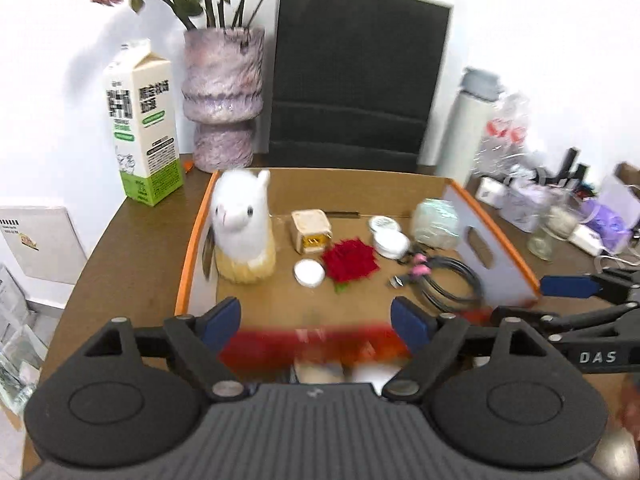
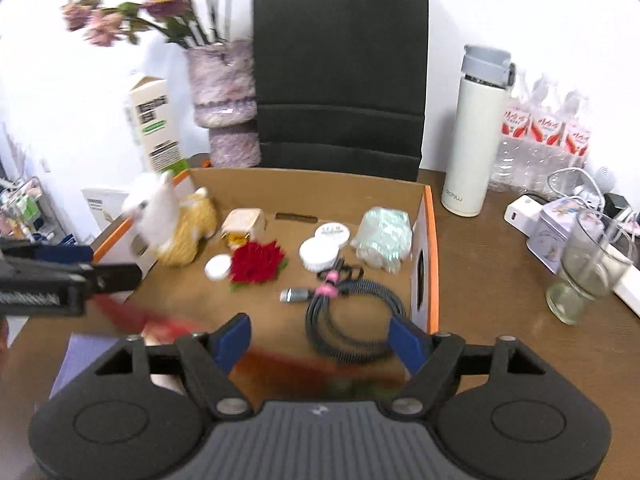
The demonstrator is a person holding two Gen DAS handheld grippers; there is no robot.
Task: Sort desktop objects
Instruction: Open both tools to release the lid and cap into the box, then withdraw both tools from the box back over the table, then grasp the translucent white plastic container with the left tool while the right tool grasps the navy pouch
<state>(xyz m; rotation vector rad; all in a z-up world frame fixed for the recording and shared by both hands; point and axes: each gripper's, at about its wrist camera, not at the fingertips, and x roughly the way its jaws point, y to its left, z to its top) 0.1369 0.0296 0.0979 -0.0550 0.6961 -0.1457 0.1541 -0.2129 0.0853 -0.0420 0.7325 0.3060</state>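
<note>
Left wrist view first: the left gripper has its blue-padded jaws spread wide, nothing pinched, and right under them sits a red, motion-blurred strip too smeared to identify. At the right edge the right gripper pokes in, with "DAS" legible on its black arm. Right wrist view agrees: the right gripper gapes too, empty, over the same red blur.

Beyond the fingers lies the cardboard box with orange-edged flaps, holding the sorted bits: a coiled braided cable bound with pink ties, a red fabric flower, small white round tins whose lid print is unreadable, a beige plug adapter, a pale green wrapped bundle, and a white alpaca plush at the left wall.

Further back: a green-and-white milk carton with blurred lettering, a fuzzy purple vase, a black paper bag, and a white flask with faint unreadable grey branding near its base.
</note>
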